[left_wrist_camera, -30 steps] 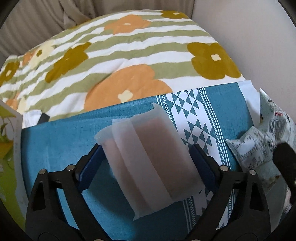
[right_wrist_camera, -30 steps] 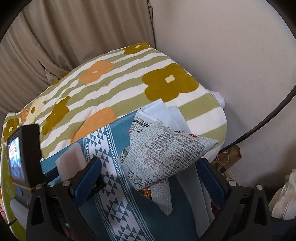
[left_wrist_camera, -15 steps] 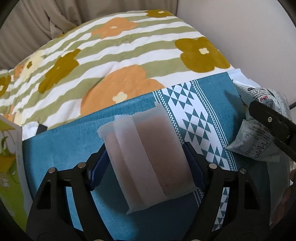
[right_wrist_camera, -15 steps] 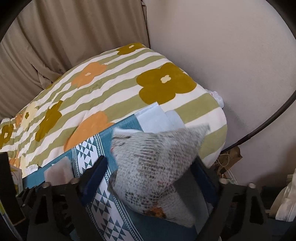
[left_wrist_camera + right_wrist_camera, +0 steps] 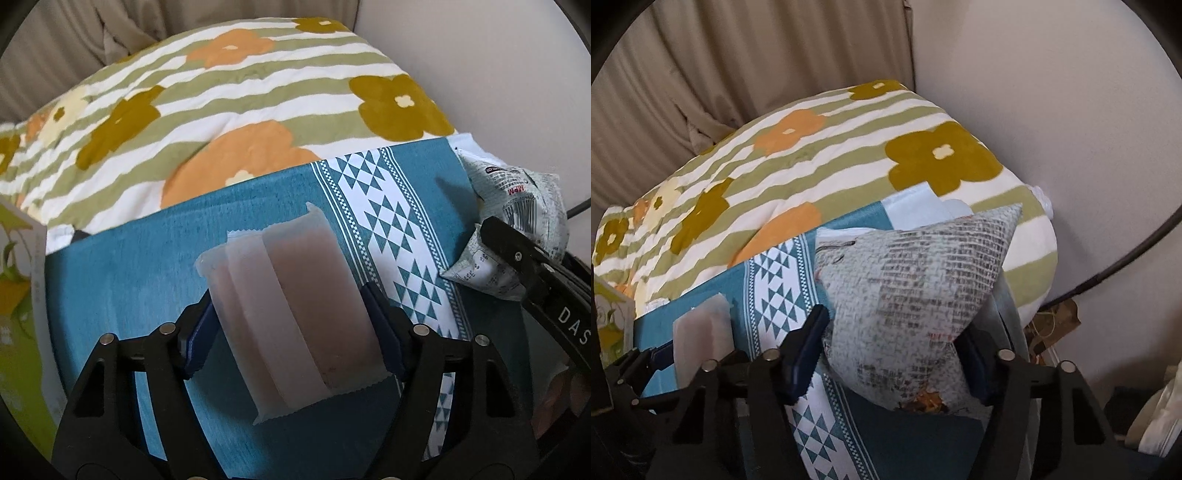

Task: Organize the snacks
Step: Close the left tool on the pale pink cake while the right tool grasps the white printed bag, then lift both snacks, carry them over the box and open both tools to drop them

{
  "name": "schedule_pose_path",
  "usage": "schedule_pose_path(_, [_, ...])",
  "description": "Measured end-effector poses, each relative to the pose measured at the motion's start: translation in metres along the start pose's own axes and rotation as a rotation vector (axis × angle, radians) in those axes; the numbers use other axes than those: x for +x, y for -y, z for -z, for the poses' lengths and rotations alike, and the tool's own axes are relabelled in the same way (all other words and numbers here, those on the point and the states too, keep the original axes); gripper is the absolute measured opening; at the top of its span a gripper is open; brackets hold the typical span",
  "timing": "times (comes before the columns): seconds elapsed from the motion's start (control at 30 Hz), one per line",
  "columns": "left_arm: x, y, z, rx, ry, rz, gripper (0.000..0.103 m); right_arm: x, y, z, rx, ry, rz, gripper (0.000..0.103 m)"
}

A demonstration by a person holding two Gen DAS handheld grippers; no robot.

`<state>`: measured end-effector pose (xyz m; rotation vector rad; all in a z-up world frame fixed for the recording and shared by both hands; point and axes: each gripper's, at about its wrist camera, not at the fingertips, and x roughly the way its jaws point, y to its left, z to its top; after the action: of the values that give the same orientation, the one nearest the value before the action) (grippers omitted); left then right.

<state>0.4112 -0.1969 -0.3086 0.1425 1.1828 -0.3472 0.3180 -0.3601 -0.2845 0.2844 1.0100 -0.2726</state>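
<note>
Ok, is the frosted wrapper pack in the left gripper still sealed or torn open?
Sealed, as far as shows: the frosted pack has both crimped ends intact, clamped between the left gripper pads. Its underside is hidden.

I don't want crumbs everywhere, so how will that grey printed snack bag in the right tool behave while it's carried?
The grey printed snack bag looks puffed like a pillow, so it is probably light for its size and will give under the right tool. Its film looks thin and crinkled, likely slippery. A hard squeeze could crush what is inside.
</note>
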Motion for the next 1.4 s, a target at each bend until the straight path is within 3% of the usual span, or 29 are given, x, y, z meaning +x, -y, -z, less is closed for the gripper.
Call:
schedule_pose_path(0.27, [-0.056,0.004,0.012,-0.023,0.080,0.013,0.070,-0.047,0.001,0.004,-0.036,0.093,-0.082,0.056])
schedule_pose_path(0.5, [-0.144,0.017,0.033,-0.008,0.190,0.031,0.070,-0.117,-0.004,0.009,-0.087,0.157,-0.157,0.056])
schedule_pose_path(0.73, [-0.229,-0.002,0.064,-0.040,0.265,0.013,0.070,-0.178,-0.025,0.029,-0.202,0.169,-0.250,0.056])
schedule_pose_path(0.97, [-0.286,-0.057,0.101,-0.140,0.303,-0.048,0.070,-0.221,-0.072,0.046,-0.281,0.191,-0.378,0.056])
schedule_pose_path(1.13, [-0.311,-0.117,0.129,-0.214,0.313,-0.099,0.070,-0.233,-0.131,0.058,-0.343,0.178,-0.474,0.056])
schedule_pose_path(1.4, [-0.311,-0.221,0.157,-0.260,0.293,-0.147,0.070,-0.229,-0.221,0.080,-0.397,0.134,-0.523,0.056])
